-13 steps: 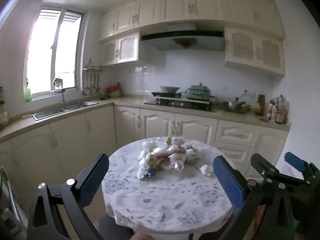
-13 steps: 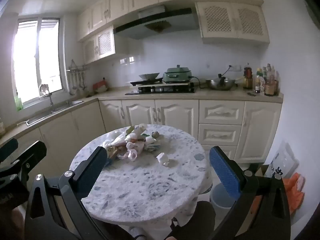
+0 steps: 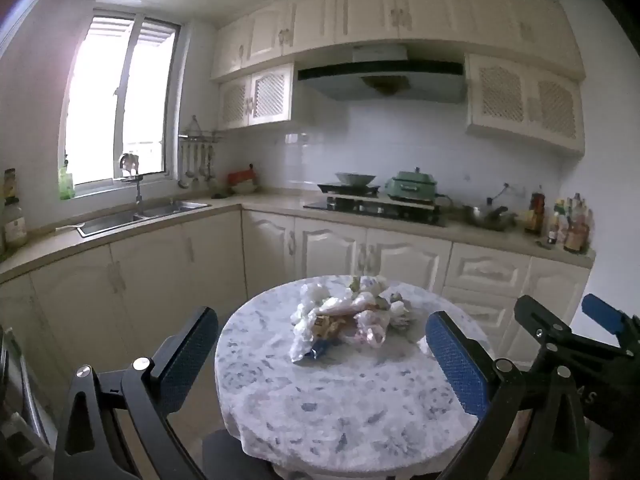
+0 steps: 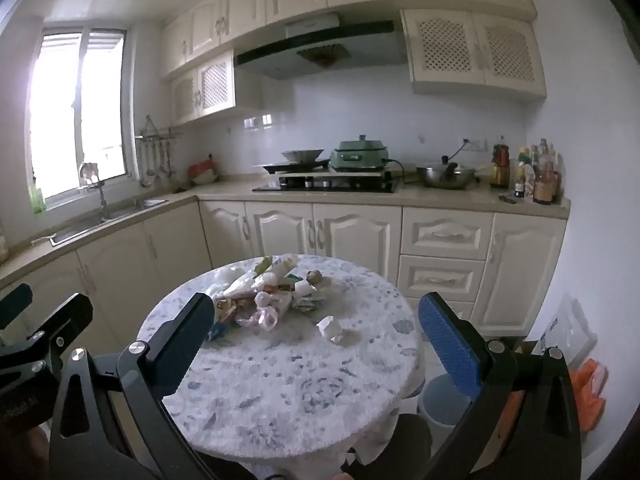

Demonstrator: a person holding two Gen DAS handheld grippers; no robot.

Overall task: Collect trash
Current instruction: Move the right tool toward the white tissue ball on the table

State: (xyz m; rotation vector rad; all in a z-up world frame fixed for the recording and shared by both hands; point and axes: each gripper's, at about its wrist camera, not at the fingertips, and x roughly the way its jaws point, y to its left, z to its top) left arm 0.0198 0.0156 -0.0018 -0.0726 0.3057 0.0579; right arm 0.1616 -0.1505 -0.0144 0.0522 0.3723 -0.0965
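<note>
1. Nothing collected yet: trash pile (image 3: 344, 320) heaped mid-desk (image 3: 352, 408), one crumpled scrap (image 4: 331, 329) apart.
2. Left tongs (image 3: 320, 360) and right tongs (image 4: 316, 344) wide open, empty, short of pile.

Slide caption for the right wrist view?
Open right tongs face a trash pile on the round table.

We see left blue-padded jaw finger (image 4: 188, 344) covering part of mixed wrapper-and-plastic trash heap (image 4: 264, 292); single items there too small to tell. Pale round bucket (image 4: 444, 400) half hidden behind round floral-clothed surface (image 4: 288, 380). Counter bottle labels (image 3: 568, 224) blurred.
</note>
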